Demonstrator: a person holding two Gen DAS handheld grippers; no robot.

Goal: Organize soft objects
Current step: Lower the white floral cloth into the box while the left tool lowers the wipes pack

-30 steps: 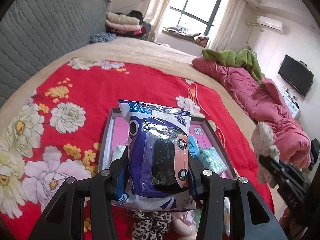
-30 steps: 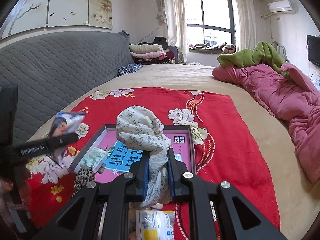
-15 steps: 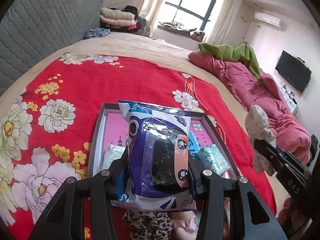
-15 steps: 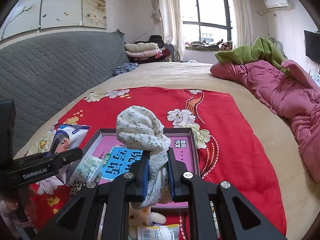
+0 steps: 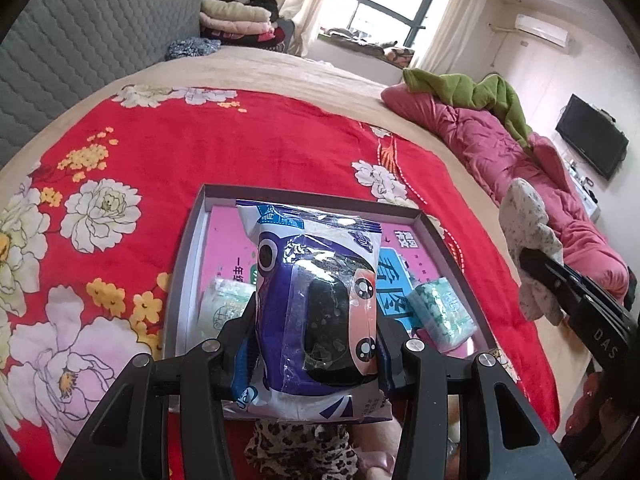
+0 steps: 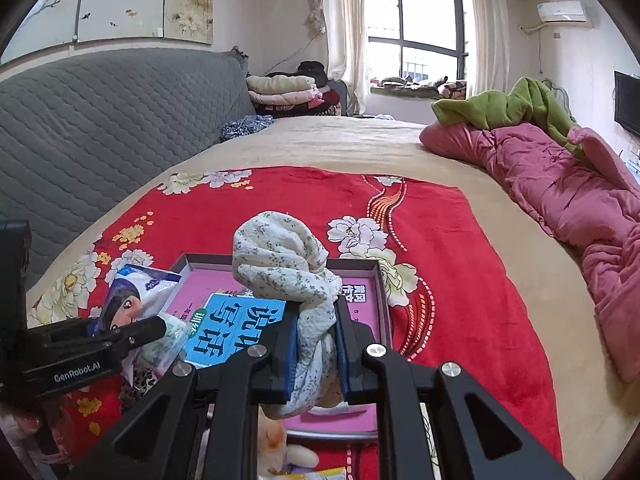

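Both hand-held grippers lower, packet (image 5: 318, 312) hiding tray (image 5: 188, 248) centre, plush (image 6: 280, 452) cropped

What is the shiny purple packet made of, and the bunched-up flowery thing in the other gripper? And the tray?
The purple packet looks like thin glossy plastic film: it crinkles and throws glare. The flowery bundle looks like soft matte woven cloth, wrinkled, with a small printed sprig pattern. The tray seems to be cardboard, like a box lid: thin grey folded walls and a printed pink floor, though that is less sure.
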